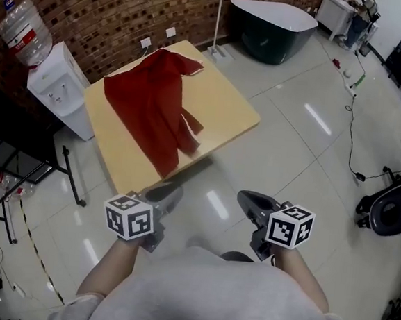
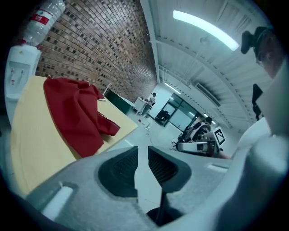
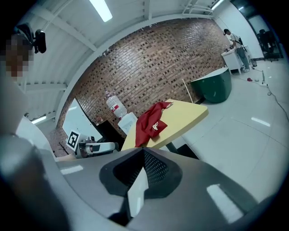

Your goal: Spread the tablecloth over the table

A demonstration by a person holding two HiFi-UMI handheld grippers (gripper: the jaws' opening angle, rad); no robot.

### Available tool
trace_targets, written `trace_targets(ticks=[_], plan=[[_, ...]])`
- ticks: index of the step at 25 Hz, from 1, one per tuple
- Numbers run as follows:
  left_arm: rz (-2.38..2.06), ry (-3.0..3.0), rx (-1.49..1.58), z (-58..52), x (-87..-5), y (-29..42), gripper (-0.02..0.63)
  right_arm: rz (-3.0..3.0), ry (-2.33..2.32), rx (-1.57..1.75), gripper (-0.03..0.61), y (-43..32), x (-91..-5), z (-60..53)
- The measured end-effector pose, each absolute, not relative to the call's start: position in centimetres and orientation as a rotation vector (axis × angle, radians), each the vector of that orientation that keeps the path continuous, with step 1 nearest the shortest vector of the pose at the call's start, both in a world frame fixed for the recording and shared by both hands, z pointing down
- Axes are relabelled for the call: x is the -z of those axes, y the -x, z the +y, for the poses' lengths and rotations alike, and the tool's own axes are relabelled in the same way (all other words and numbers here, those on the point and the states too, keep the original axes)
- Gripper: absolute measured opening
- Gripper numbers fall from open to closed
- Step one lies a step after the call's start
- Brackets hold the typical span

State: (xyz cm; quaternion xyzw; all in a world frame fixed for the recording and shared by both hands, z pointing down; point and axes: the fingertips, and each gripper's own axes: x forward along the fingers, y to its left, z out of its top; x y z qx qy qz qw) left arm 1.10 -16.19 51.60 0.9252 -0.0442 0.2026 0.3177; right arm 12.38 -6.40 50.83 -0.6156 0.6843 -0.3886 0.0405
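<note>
A red tablecloth (image 1: pixel 153 106) lies bunched in a long crumpled heap across the yellow wooden table (image 1: pixel 226 102); much of the tabletop is bare. Both grippers hover over the floor near my body, short of the table's near edge. My left gripper (image 1: pixel 170 191) has its jaws a narrow slit apart with nothing between them (image 2: pixel 142 151). My right gripper (image 1: pixel 247 197) is shut, its tips meeting on nothing (image 3: pixel 141 151). The left gripper view shows the tablecloth (image 2: pixel 74 113) on the table (image 2: pixel 31 135). In the right gripper view the tablecloth (image 3: pixel 149 124) lies further off on the table (image 3: pixel 185 115).
A white water dispenser (image 1: pixel 57 80) with a bottle (image 1: pixel 23 32) stands at the table's left by the brick wall. A dark green tub (image 1: pixel 271 29) sits behind the table. A black stand (image 1: pixel 70 176) is at the left, a cable (image 1: pixel 350 127) and dark equipment (image 1: pixel 392 207) at the right.
</note>
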Motion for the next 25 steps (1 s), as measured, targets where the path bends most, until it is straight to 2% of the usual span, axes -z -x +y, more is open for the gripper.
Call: trace_targets(ticks=[3, 5, 9, 12, 20, 25], plan=[[-0.237, -2.435, -0.549, -18.7, -52.7, -1.2, 0.110, 2.158, 1.786, 1.246, -0.002, -13.6, -51.7, -9.5], [-0.329, -2.385, -0.503, -20.1, -53.3, -1.3, 0.175, 2.215, 1.702, 1.291, -0.002, -14.4, -52.4, -11.5], [-0.531, -2.247, -0.426, -22.2, -55.2, -1.0, 0.224, 2.353, 1.548, 1.345, -0.003, -16.1, -52.6, -15.7], [-0.706, -2.211, -0.482, -23.3, -57.6, -0.3, 0.266, 2.456, 1.458, 1.368, -0.002, -17.3, -52.8, -18.2], [-1.136, -2.253, -0.797, -25.6, -63.0, -0.4, 0.298, 2.630, 1.279, 1.458, -0.002, -20.2, -55.4, -18.4], [-1.202, -2.337, -1.001, -26.4, -64.3, -0.9, 0.298, 2.647, 1.233, 1.503, -0.002, -21.1, -56.7, -18.6]])
